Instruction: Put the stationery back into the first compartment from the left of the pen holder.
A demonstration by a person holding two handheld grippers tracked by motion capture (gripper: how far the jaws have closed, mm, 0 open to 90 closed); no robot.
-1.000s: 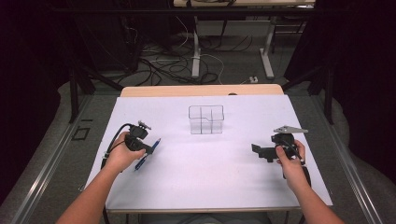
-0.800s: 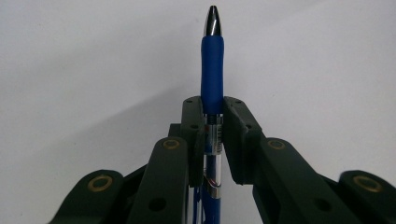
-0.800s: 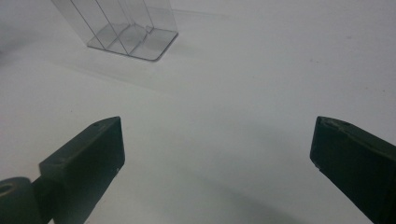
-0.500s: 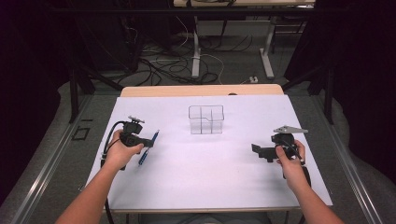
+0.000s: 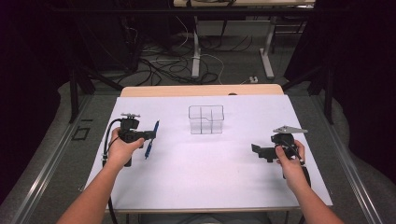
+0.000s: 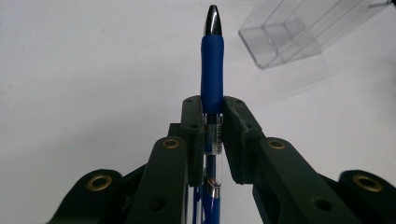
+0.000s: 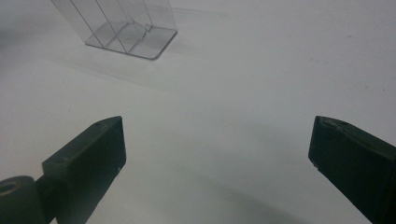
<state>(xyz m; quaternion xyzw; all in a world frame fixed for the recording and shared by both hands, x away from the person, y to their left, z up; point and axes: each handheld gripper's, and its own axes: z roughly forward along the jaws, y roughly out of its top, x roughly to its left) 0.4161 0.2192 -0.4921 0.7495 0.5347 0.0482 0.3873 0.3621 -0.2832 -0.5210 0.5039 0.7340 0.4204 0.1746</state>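
Observation:
A blue pen (image 5: 150, 140) with a rubber grip and a silver tip (image 6: 212, 65) is clamped between the jaws of my left gripper (image 5: 148, 136), which is shut on its barrel and lifted over the left of the white table. The pen (image 6: 211, 88) points past the jaws toward a clear divided plastic box (image 5: 206, 119) at the table's middle back; the box (image 6: 299, 32) lies beyond the tip, to the right. My right gripper (image 5: 260, 152) rests near the right edge, jaws wide open with nothing between them, and the box (image 7: 121, 28) stands far off at its upper left.
The white sheet (image 5: 210, 172) covers the table, with a wooden strip (image 5: 201, 90) showing at the back edge. Cables and desk legs lie on the floor beyond. A cable trails from the left gripper down past the person's left forearm.
The left hand has carried the pen a little farther from the person and lifted it. The right hand and gripper have stayed put.

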